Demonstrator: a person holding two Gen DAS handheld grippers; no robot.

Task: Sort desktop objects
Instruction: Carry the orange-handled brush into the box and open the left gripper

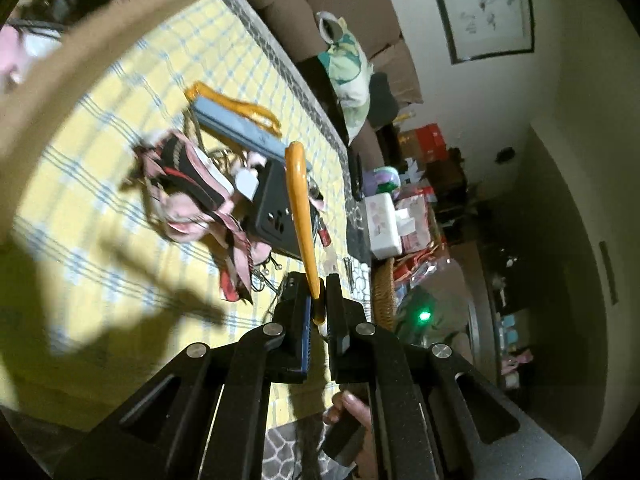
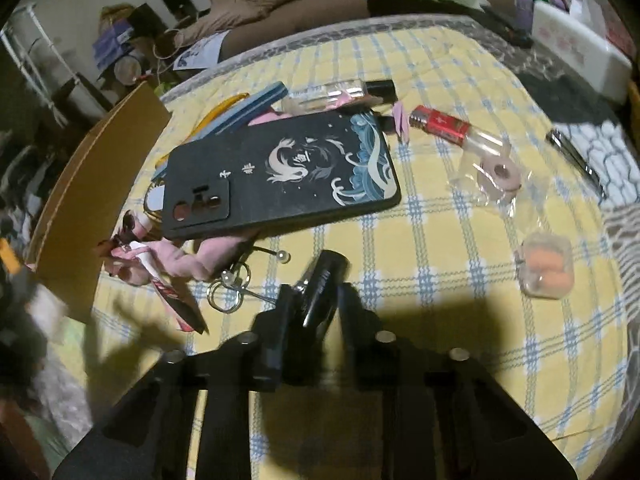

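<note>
My left gripper (image 1: 318, 300) is shut on the end of a long curved orange stick (image 1: 300, 208), held above the yellow checked tablecloth (image 1: 100, 200). A black phone case (image 2: 280, 172) with a white fish and blue waves lies mid-table, and shows dark (image 1: 276, 208) behind the stick. My right gripper (image 2: 316, 304) is low over the cloth, shut on a black tube (image 2: 322, 284) with a metal clip, just in front of the phone case. A pink charm with ribbons (image 2: 172, 264) and key rings (image 2: 228, 292) lie left of it.
An open cardboard box (image 2: 100, 184) stands at the table's left edge, and its flap (image 1: 80, 60) looms close. A blue-grey case (image 2: 248, 110), a clear bottle (image 2: 328, 94), a red-capped bottle (image 2: 440, 124), a bagged ring (image 2: 496, 176), an orange-filled clear case (image 2: 546, 270) and a white tissue box (image 2: 580, 52) lie around.
</note>
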